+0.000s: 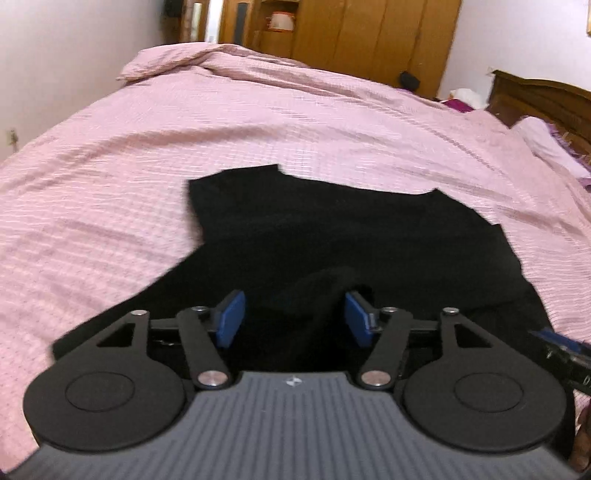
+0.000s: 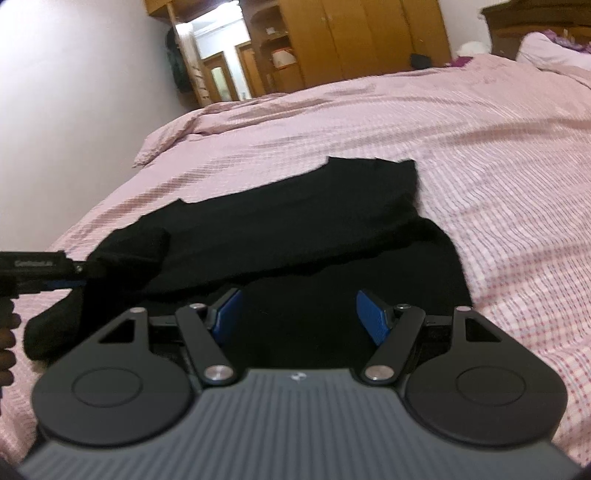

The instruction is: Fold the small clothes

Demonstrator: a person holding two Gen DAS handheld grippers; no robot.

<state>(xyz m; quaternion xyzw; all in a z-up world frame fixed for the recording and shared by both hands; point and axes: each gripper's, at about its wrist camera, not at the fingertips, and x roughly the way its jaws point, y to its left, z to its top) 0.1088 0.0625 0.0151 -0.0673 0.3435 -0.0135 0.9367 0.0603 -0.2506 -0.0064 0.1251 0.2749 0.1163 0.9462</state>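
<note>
A black garment (image 1: 332, 236) lies spread on the pink bedspread (image 1: 258, 122); it also shows in the right wrist view (image 2: 295, 221). My left gripper (image 1: 293, 319) is open, its blue pads (image 1: 231, 319) on either side of a raised fold of the cloth near the garment's near edge. My right gripper (image 2: 301, 319) is open just above the garment's near part, nothing between its blue pads (image 2: 371, 319). The left gripper's fingers show at the left edge of the right wrist view (image 2: 55, 275), beside a lifted bunch of black cloth (image 2: 125, 254).
The bedspread (image 2: 498, 166) covers the whole bed. Wooden wardrobes (image 1: 369, 33) stand beyond the far side. A dark wooden headboard (image 1: 539, 99) and pillow (image 1: 546, 144) are at the right. A white wall (image 2: 74, 92) lies to the left.
</note>
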